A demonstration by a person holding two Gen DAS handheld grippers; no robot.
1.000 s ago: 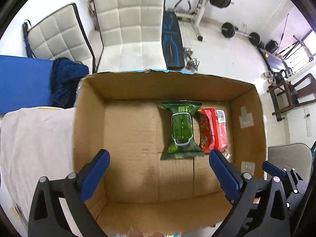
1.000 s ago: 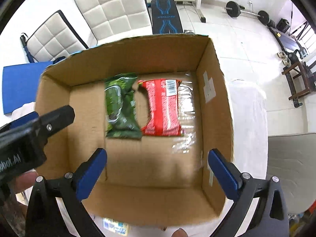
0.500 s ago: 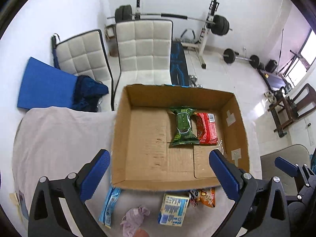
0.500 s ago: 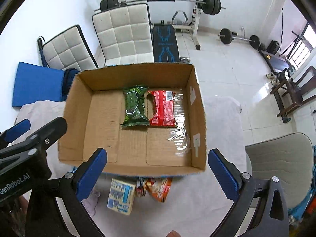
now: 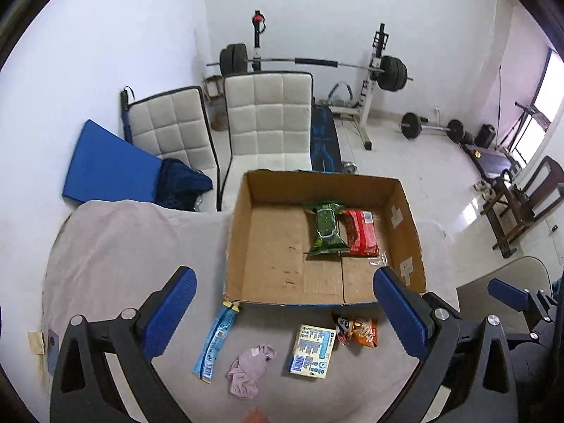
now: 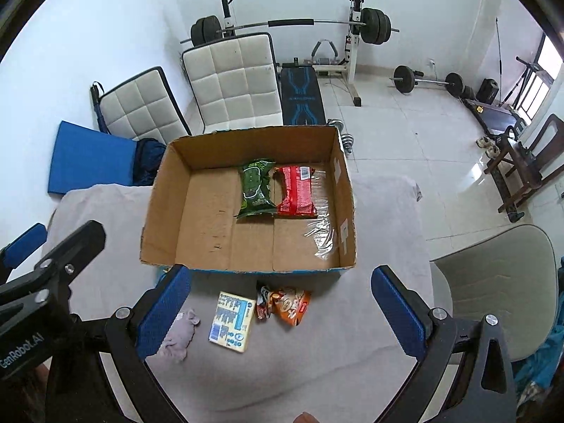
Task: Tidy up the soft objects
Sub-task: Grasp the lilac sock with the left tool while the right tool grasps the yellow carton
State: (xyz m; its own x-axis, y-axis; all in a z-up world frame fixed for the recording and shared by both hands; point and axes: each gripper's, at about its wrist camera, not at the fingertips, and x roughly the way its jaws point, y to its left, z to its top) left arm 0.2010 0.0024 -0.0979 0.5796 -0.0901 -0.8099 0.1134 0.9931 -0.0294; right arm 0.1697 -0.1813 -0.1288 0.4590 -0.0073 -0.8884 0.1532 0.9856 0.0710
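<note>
An open cardboard box (image 5: 239, 232) (image 6: 155, 218) stands on a cloth-covered table. Inside lie a green packet (image 5: 326, 227) (image 6: 255, 188) and a red packet (image 5: 359, 232) (image 6: 296, 190) side by side. In front of the box lie a blue stick pack (image 5: 215, 342), a crumpled lilac cloth (image 5: 248, 370) (image 6: 178, 335), a yellow-blue pack (image 5: 312, 350) (image 6: 232, 320) and an orange snack bag (image 5: 357, 328) (image 6: 283, 299). My left gripper (image 5: 282, 317) is open and empty above the loose items. My right gripper (image 6: 282, 312) is open and empty too.
The beige tablecloth (image 5: 116, 246) covers the table. Two white quilted chairs (image 5: 268, 123) and a blue mat (image 5: 109, 169) stand behind it. A grey chair (image 6: 493, 289) sits at the right. Weight bench and barbells (image 6: 299, 24) are at the back.
Both grippers have pulled up and back from over the box. The whole box and the loose items in front of it have come into view. Both stayed open.
</note>
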